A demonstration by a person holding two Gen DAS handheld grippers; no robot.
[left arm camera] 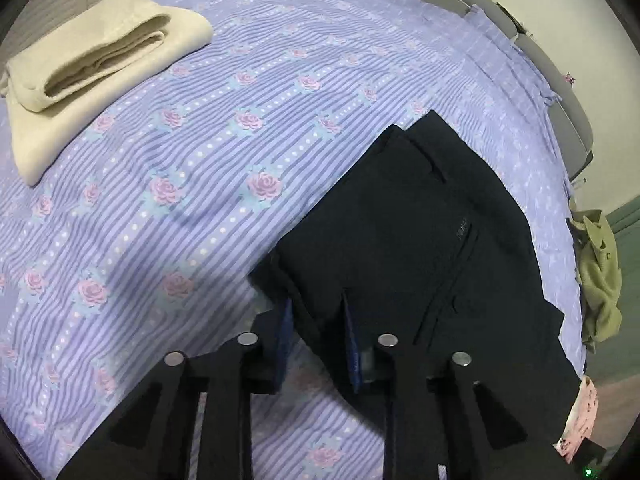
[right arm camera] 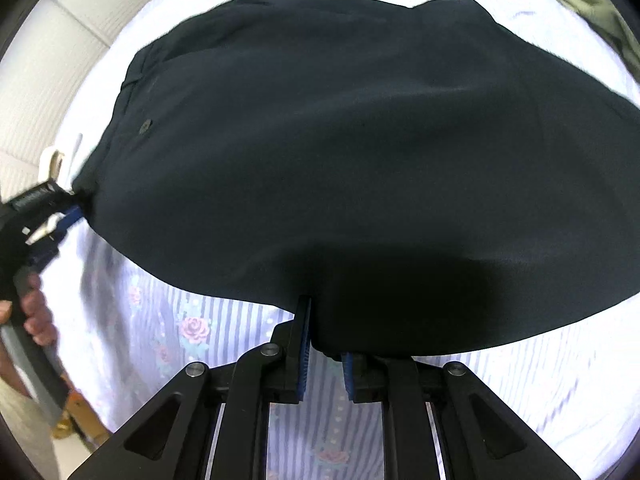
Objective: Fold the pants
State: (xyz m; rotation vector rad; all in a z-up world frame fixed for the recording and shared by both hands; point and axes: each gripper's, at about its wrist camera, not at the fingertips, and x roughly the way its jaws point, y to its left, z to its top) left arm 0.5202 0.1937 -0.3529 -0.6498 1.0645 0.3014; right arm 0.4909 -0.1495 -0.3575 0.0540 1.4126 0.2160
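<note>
The black pants [left arm camera: 404, 232] lie folded on the purple floral bedsheet [left arm camera: 192, 168], filling the right half of the left wrist view. My left gripper [left arm camera: 316, 312] sits at their near corner with its blue pads either side of the cloth edge, a gap between them. In the right wrist view the pants [right arm camera: 360, 152] fill most of the frame. My right gripper [right arm camera: 326, 332] has its blue pads around the near hem, cloth between them. The left gripper [right arm camera: 64, 216] also shows at the pants' left corner, held by a hand.
A folded cream towel [left arm camera: 92, 68] lies at the bed's far left. An olive green garment [left arm camera: 600, 276] hangs off the bed's right edge. A grey headboard [left arm camera: 532, 52] and wall stand behind. Pink patterned cloth [left arm camera: 580, 412] lies at the lower right.
</note>
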